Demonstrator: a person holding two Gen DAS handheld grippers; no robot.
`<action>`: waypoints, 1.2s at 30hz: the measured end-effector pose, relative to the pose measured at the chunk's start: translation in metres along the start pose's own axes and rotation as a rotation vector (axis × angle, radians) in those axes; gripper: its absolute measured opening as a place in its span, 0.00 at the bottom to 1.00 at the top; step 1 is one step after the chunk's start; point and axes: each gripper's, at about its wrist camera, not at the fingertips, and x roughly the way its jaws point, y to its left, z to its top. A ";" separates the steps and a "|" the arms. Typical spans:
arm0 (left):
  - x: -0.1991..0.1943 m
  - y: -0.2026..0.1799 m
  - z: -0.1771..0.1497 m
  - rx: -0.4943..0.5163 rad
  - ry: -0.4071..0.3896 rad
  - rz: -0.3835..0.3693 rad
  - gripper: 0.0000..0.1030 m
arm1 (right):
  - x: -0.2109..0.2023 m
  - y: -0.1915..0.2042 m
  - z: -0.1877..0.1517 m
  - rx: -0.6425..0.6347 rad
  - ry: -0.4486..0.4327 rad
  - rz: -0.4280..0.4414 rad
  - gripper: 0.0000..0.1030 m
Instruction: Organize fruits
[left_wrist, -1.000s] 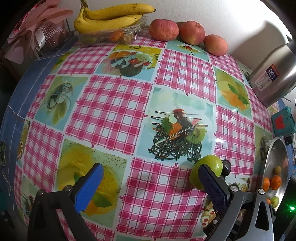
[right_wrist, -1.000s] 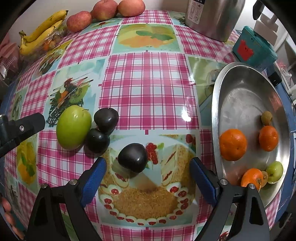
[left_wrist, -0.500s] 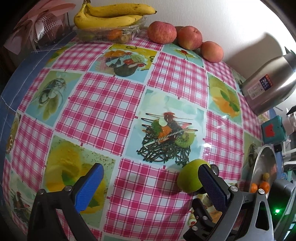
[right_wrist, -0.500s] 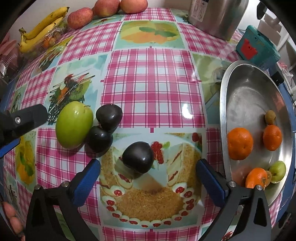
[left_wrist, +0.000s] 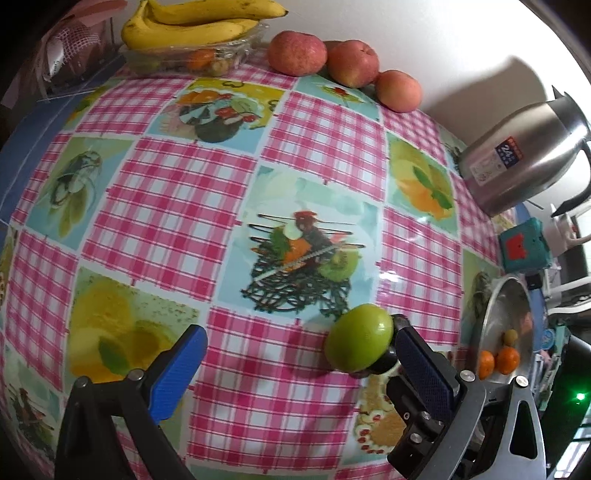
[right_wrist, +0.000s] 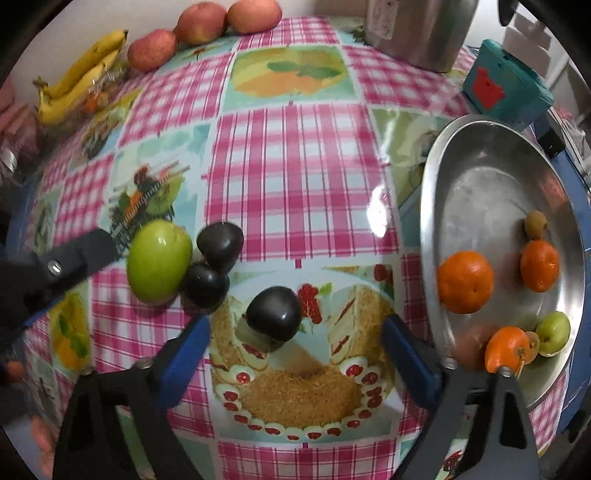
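Right gripper (right_wrist: 295, 354) closing around plum (right_wrist: 274, 313), unobstructed.

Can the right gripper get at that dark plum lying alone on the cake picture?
Probably yes. The right gripper points down over the dark plum, which lies between its blue fingers with nothing over it. Its jaws are closing and the pads do not touch it. The other plums lie apart.

Checked tablecloth and table clutter

A pink checked tablecloth (left_wrist: 177, 206) printed with dessert pictures covers the table. A steel jug (left_wrist: 524, 155) stands at the far right edge, with a teal box (right_wrist: 506, 81) bearing a red mark just beside it.
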 end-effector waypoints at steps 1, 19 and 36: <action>0.001 -0.002 0.000 0.006 0.002 -0.013 1.00 | -0.002 0.000 0.000 0.002 -0.007 0.001 0.82; 0.029 -0.014 -0.008 -0.043 0.098 -0.178 0.63 | 0.001 0.004 -0.001 -0.017 -0.001 0.024 0.44; 0.017 -0.005 -0.007 -0.054 0.073 -0.155 0.46 | -0.014 0.003 -0.001 0.021 -0.025 0.075 0.29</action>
